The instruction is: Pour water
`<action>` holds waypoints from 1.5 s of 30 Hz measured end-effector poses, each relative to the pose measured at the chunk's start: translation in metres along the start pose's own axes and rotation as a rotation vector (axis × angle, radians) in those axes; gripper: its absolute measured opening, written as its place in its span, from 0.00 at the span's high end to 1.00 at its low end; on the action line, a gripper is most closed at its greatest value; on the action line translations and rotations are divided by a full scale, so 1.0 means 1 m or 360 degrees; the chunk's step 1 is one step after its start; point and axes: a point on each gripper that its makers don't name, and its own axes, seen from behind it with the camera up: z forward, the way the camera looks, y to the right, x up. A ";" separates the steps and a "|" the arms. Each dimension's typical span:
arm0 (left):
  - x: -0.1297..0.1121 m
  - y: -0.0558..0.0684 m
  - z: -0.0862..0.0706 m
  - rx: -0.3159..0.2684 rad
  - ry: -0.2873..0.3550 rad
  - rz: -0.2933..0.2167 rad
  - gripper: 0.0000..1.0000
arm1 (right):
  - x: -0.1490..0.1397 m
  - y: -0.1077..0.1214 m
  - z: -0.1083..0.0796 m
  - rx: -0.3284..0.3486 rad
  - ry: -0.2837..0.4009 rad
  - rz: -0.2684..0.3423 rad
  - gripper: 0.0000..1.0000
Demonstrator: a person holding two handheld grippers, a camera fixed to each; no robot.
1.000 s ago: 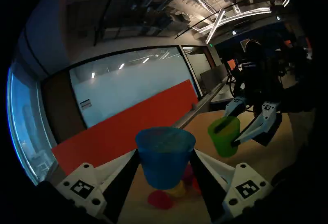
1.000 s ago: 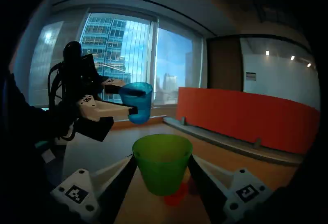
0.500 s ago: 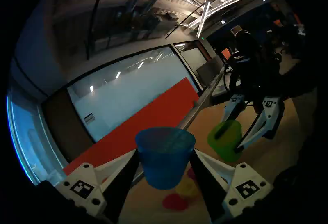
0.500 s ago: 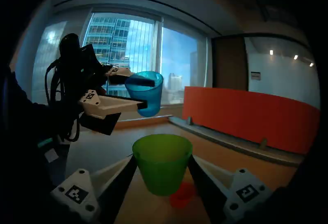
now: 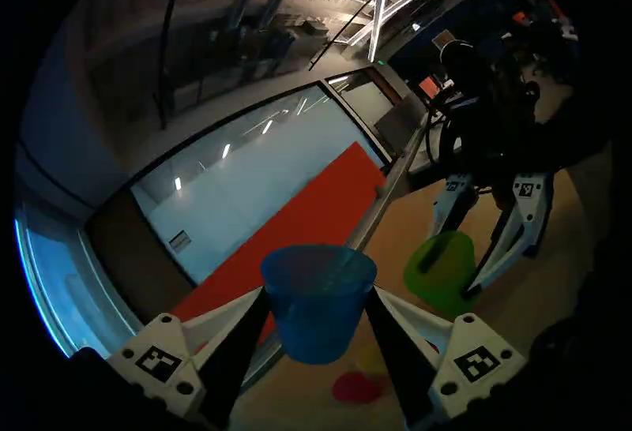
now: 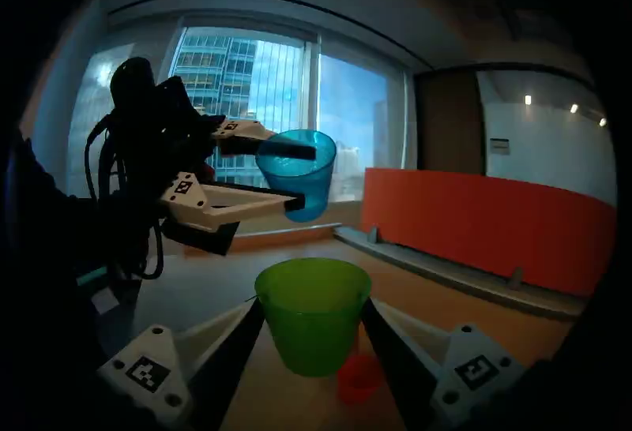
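The left gripper [image 5: 316, 328] has its two fingers pressed on the sides of a blue cup [image 5: 318, 301]. The cup sits snug between them with its open top up. The room leans hard to one side in the left gripper view, so this gripper is held at a slant.

The right gripper [image 6: 313, 328] has its two fingers pressed on a green cup [image 6: 313, 312] the same way. This cup stands straight and the room looks level around it. It is held low, just over a wooden table [image 6: 474, 312].

In the right gripper view the left gripper [image 6: 299, 177] comes in from the left side and points across to the right. A dark hand [image 6: 150, 155] with black wires around it holds it up in the air. The blue cup [image 6: 300, 164] is higher than the green cup and a bit to the left of it. The two cups are apart. The blue cup leans just a little. I cannot tell if there is water in either cup.

In the left gripper view the right gripper [image 5: 452, 273] is off to the right with the green cup [image 5: 440, 271] held between its long white fingers.

A small red cup [image 6: 358, 378] stands on the table under the green cup. Behind are an orange wall [image 6: 490, 226] and a big window [image 6: 237, 115] with tall buildings and blue sky
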 end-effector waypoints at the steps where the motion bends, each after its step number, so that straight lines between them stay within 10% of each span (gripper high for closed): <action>1: 0.001 0.000 0.000 0.0002 0.0000 0.0012 0.17 | 0.000 -0.001 0.000 0.0003 0.0001 0.0001 0.11; 45: 0.021 0.000 0.016 0.0053 0.0001 0.0413 0.17 | 0.002 -0.008 0.012 0.0060 0.0026 0.0008 0.12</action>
